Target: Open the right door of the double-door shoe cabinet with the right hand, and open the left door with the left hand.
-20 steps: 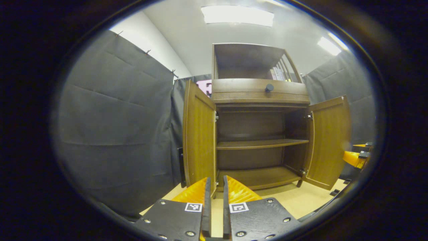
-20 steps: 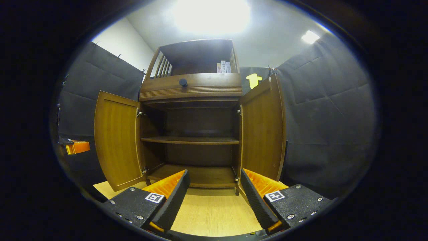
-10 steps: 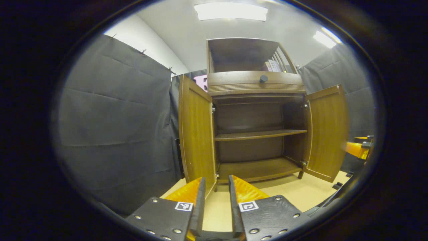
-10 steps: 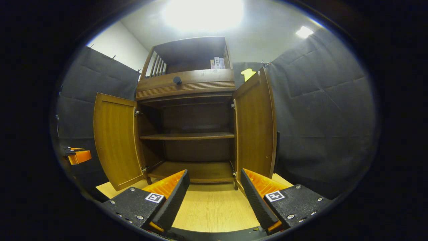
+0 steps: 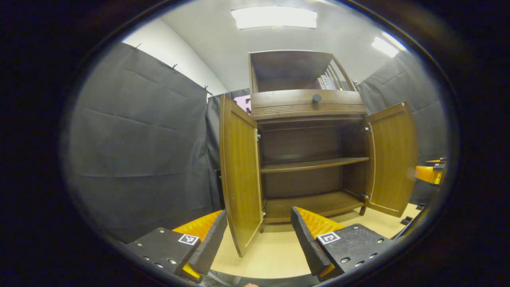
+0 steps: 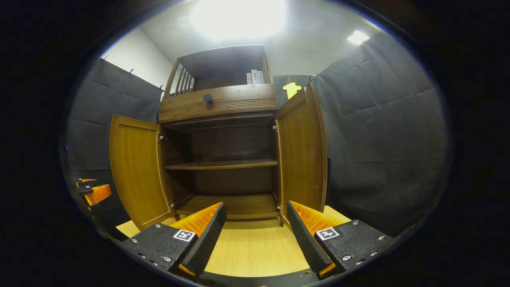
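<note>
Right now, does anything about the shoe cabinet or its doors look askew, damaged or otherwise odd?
Nothing stands out. The shoe cabinet stands upright, its left door and right door both swung open on their hinges, shelves level and bare. Both grippers, left and right, hang open, touching nothing.

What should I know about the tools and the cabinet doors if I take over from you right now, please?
Left tool: open, holding nothing, with the left door's lower edge between its fingers, untouched.
Right tool: open, empty, in front of the shoe cabinet, off the right door.
Done: both doors swung wide; the shelf inside is bare.
Left: nothing to open; just draw both tools clear.
</note>
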`<state>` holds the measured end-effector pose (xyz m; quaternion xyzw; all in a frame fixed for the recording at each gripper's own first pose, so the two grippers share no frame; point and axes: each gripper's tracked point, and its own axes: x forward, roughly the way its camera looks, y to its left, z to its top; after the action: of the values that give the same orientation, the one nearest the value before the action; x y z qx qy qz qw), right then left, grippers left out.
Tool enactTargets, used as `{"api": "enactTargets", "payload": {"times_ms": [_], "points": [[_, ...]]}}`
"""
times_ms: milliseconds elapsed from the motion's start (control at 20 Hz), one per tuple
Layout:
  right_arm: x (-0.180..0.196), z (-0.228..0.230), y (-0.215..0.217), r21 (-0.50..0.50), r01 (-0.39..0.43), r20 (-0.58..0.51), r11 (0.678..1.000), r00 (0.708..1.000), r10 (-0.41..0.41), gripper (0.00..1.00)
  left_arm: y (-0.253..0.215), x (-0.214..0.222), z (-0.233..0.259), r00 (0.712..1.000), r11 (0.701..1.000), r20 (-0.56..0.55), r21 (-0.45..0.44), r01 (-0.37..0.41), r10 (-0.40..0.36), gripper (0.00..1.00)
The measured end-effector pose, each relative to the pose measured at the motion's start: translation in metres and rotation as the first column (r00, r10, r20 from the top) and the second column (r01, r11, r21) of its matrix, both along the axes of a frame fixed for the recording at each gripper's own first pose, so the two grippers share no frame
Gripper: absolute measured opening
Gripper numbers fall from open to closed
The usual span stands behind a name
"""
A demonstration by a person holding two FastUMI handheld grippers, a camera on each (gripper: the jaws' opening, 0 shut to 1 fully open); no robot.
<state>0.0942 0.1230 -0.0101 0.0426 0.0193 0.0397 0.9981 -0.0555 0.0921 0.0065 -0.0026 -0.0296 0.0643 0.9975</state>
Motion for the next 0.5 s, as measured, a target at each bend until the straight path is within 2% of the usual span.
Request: {"api": "enactTargets", "payload": {"times_ms": [150, 200, 250, 300, 350, 400, 500], "points": [[0.0003, 0.0016, 0.0006, 0.006, 0.008, -0.002, 1.0, 1.0, -0.008, 0.94, 0.0021, 0.0021, -0.0006, 1.0, 1.0, -0.002, 0.0, -0.004, 0.004, 0.97], [0.0013, 0.0024, -0.0001, 0.008, 0.012, 0.0, 1.0, 1.0, -0.012, 0.94, 0.0021, 0.0024, 0.0004, 1.0, 1.0, 0.0, 0.006, -0.004, 0.004, 0.91], [0.0019, 0.0035, 0.0, 0.01, 0.015, 0.001, 1.0, 1.0, -0.015, 0.94, 0.0016, 0.0016, 0.0004, 1.0, 1.0, 0.002, 0.009, -0.003, 0.003, 0.97], [0.0023, 0.0042, 0.0014, 0.012, 0.015, 0.002, 1.0, 1.0, -0.015, 0.94, 0.0012, 0.0018, 0.0017, 1.0, 1.0, 0.005, 0.013, -0.001, 0.001, 0.97], [0.0037, 0.0045, 0.0016, 0.012, 0.015, 0.003, 1.0, 1.0, -0.015, 0.94, 0.0014, 0.0007, 0.0026, 1.0, 1.0, 0.008, 0.017, 0.0, 0.0, 0.91], [0.0046, 0.0049, 0.0021, 0.012, 0.015, 0.003, 1.0, 1.0, -0.015, 0.94, 0.0011, -0.0002, 0.0034, 1.0, 1.0, 0.009, 0.021, 0.001, -0.001, 0.96], [0.0059, 0.0054, 0.0035, 0.012, 0.013, 0.004, 1.0, 1.0, -0.014, 0.94, 0.0027, 0.0001, 0.0041, 1.0, 1.0, 0.014, 0.024, -0.001, 0.001, 0.94]]}}
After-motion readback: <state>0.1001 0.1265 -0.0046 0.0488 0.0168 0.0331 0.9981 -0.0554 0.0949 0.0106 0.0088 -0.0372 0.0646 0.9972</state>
